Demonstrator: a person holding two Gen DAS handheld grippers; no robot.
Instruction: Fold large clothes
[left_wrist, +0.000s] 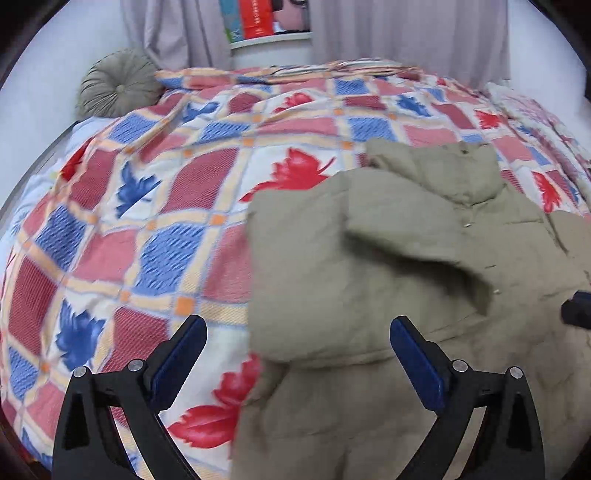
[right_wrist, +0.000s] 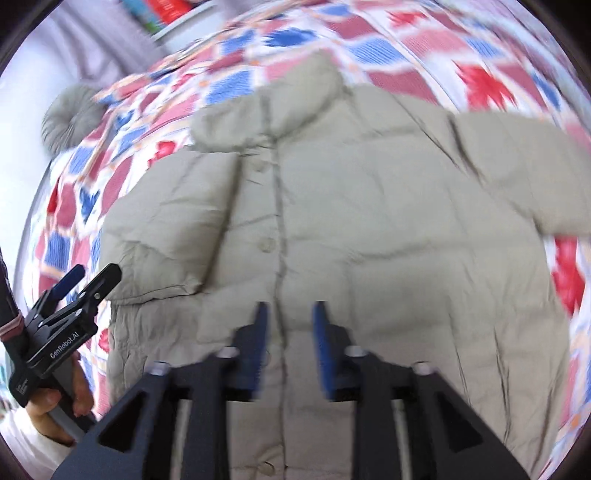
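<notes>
A bed fills both views, covered by a woven bedspread (left_wrist: 177, 206) checked in red, blue and cream with red and blue leaf motifs, its surface lightly rumpled. On it lies the jacket (right_wrist: 369, 229), a puffy quilted piece in pale khaki, front side up with its button placket running down the middle and a soft collar at the far end. One sleeve (left_wrist: 406, 236) is folded in across the chest, its cuff near the placket; the other sleeve (right_wrist: 517, 147) stretches out flat over the bedspread. Behind the bed hang grey pleated curtains (left_wrist: 406, 33), with a white shelf (left_wrist: 271, 38) holding bright books between them. A round, tufted grey-green cushion (left_wrist: 118, 86) sits at the far corner against the wall.

The left gripper (left_wrist: 297, 354) hovers above the jacket's edge where the folded sleeve meets the bedspread, its blue-padded jaws spread wide and empty. The right gripper (right_wrist: 288, 339) hangs over the lower placket, jaws partly apart, nothing pinched between them. A hand (right_wrist: 55, 402) grasps the left gripper's handle
</notes>
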